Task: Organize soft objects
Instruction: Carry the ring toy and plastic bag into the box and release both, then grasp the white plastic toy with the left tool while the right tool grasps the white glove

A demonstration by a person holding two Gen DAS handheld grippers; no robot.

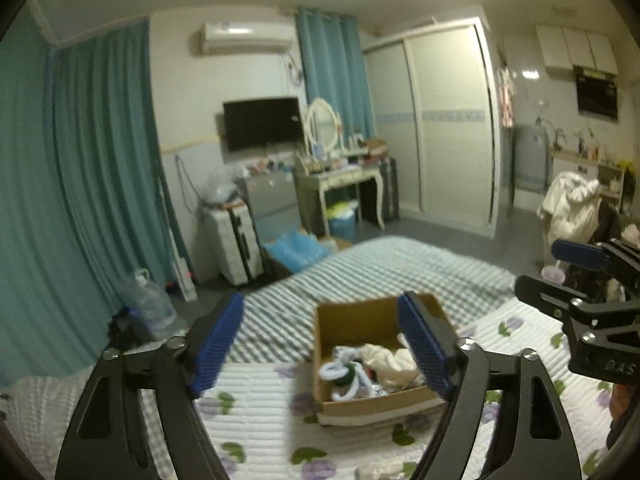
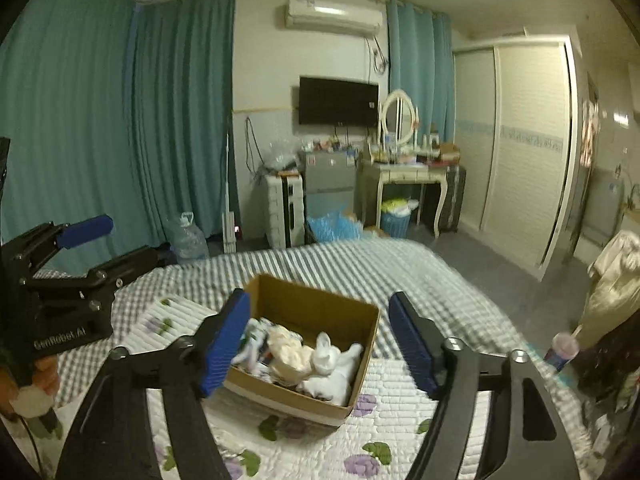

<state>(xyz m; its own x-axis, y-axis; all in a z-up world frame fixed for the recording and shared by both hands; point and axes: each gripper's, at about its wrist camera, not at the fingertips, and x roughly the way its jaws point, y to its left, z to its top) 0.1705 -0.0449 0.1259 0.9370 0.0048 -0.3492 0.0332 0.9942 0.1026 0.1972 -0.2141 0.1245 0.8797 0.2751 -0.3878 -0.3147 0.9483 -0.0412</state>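
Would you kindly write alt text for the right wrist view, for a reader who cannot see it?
An open cardboard box of soft toys, including a white plush rabbit, sits on a floral quilt on a bed. The right gripper frames it with jaws wide apart and empty; the left gripper hovers at the left edge.

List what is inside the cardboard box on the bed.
The cardboard box holds a white plush rabbit, a cream cloth bundle and white-and-green soft pieces. Anything beneath that pile is covered.

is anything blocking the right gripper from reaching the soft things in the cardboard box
Nothing visible does. The right gripper is open and empty above the open-topped cardboard box, and the soft items lie uncovered inside.
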